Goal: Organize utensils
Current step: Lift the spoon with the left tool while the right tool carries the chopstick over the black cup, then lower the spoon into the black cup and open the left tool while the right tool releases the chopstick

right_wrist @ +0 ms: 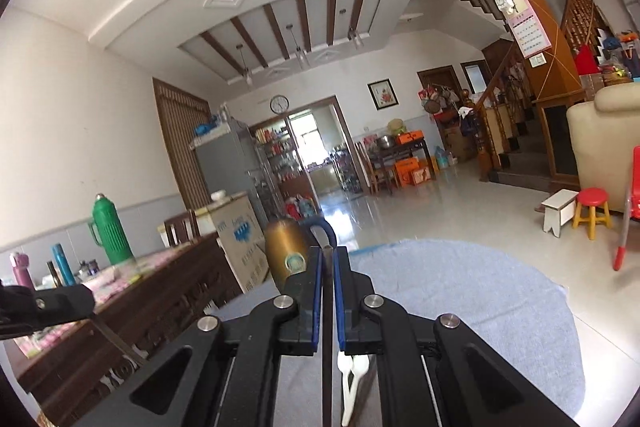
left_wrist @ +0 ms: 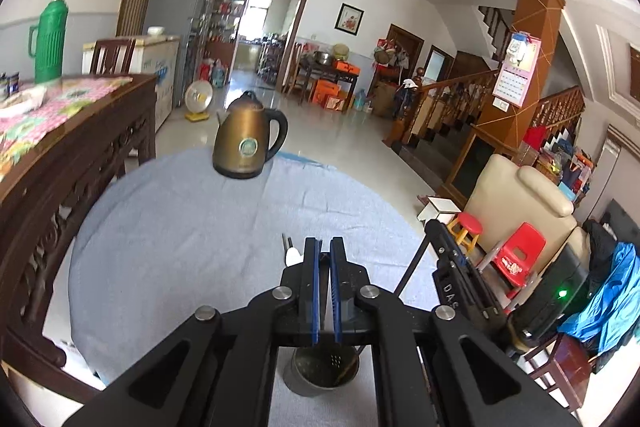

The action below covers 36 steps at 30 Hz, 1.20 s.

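Note:
My left gripper [left_wrist: 325, 241] is shut on a thin utensil whose end barely shows between the blue pads; its name is unclear. It hovers above a metal utensil holder [left_wrist: 320, 371] on the blue cloth [left_wrist: 180, 227]. White utensils [left_wrist: 291, 254] lie on the cloth just left of the fingers. My right gripper [right_wrist: 328, 249] is shut on a dark chopstick [right_wrist: 327, 347] that runs down between the pads. White plastic utensils [right_wrist: 352, 383] lie below it. The right gripper shows in the left wrist view [left_wrist: 460, 259] with the chopstick [left_wrist: 412, 267] slanting down.
A bronze kettle [left_wrist: 246, 139] stands at the far end of the cloth. A dark carved wooden table [left_wrist: 76, 147] with a green thermos [left_wrist: 50, 39] borders the left. A cream sofa [left_wrist: 520, 203], red stool [left_wrist: 468, 227] and red chair [left_wrist: 520, 255] are right.

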Each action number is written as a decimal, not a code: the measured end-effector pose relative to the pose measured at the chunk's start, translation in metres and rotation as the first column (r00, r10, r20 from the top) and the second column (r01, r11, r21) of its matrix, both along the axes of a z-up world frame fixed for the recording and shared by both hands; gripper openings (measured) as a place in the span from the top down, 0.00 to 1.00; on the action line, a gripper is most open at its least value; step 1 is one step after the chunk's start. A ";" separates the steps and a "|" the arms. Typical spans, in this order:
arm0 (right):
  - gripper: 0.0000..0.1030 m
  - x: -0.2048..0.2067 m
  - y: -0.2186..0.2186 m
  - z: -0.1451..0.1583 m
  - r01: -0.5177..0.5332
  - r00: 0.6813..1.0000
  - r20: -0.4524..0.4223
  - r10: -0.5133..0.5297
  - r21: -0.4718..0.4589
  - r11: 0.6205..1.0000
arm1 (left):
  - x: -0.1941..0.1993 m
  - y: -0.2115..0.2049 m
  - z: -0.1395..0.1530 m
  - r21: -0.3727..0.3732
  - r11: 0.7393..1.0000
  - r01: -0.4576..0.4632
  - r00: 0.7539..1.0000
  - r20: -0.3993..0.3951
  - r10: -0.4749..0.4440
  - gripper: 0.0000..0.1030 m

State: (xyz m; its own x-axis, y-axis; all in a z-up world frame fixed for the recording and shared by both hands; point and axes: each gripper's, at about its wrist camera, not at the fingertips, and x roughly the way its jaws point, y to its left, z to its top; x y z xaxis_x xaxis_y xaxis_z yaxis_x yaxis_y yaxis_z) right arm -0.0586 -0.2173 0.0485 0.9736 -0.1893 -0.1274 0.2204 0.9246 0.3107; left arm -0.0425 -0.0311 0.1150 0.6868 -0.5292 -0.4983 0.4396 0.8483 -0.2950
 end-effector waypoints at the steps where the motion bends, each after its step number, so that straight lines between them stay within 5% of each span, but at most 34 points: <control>1: 0.94 0.000 0.000 -0.002 -0.002 1.000 -0.006 0.002 0.001 1.000 | -0.001 0.003 -0.001 -0.009 1.000 -0.003 1.000 -0.005 0.003 0.95; 22: 0.94 -0.023 -0.006 -0.035 -0.027 0.999 -0.045 0.029 0.044 0.999 | -0.032 0.024 0.039 -0.050 0.998 -0.031 0.993 0.112 0.037 0.95; 29: 0.91 -0.024 -0.006 -0.041 -0.048 0.996 -0.068 0.054 0.083 0.995 | -0.031 0.016 0.017 0.017 0.999 -0.032 0.999 0.041 0.031 0.95; 33: 0.90 -0.037 -0.015 -0.036 -0.065 0.996 -0.060 0.073 0.124 0.990 | -0.017 0.003 -0.014 0.107 0.994 -0.015 0.997 -0.077 0.024 0.94; 35: 0.73 -0.048 -0.021 -0.030 -0.071 0.996 -0.040 0.077 0.140 0.988 | -0.014 0.005 -0.025 0.101 0.995 -0.007 0.989 -0.145 0.022 0.92; 36: 0.54 -0.056 -0.025 -0.027 -0.067 0.997 -0.025 0.072 0.150 0.986 | -0.016 0.007 -0.028 0.097 0.995 -0.005 0.985 -0.170 0.021 0.87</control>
State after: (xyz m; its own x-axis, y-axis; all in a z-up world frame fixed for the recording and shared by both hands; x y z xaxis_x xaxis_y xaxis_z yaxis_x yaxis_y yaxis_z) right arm -0.1143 -0.2427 0.0219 0.9789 -0.0981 -0.1790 0.1689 0.8819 0.4401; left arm -0.0582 -0.0242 0.0867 0.5939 -0.4652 -0.6564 0.3787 0.8815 -0.2821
